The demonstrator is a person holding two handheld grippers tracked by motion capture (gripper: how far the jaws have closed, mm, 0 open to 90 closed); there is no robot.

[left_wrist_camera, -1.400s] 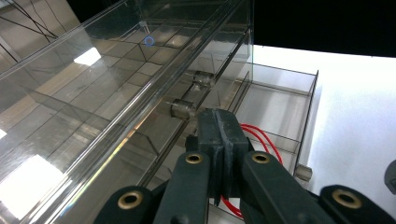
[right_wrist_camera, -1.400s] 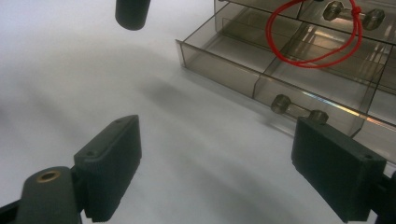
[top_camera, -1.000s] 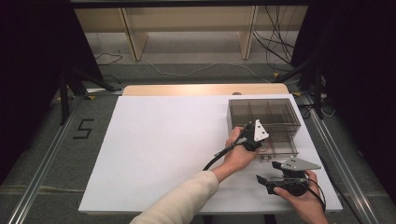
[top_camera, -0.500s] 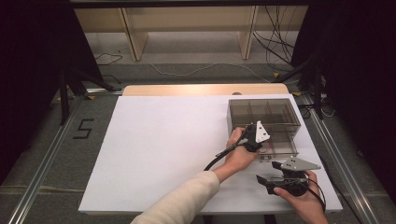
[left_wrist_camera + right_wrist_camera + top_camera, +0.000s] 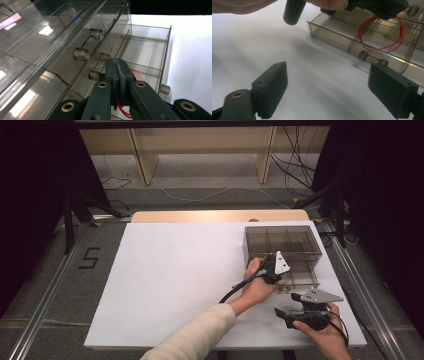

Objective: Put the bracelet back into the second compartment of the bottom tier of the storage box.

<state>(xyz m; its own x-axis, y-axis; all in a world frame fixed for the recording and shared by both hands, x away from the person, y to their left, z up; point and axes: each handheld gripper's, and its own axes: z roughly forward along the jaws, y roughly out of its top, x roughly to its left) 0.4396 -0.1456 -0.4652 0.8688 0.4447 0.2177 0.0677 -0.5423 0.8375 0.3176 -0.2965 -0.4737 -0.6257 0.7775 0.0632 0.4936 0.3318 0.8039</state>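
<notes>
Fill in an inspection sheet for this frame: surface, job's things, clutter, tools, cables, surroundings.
Surface: white table top, bare apart from the items below.
Job's things: smoky clear drawer box at the far right; its bottom drawer is pulled out; a red string loop hangs from the left tool over it.
Clutter: nothing seen.
Tools: left tool shut, the red string running out from between its jaws, above the open drawer; right tool open, holding nothing, low over the table in front of the drawer.
Cables: black cable trails from the left tool.
Surroundings: wooden shelf frame, loose floor cables, a floor marking "5".
</notes>
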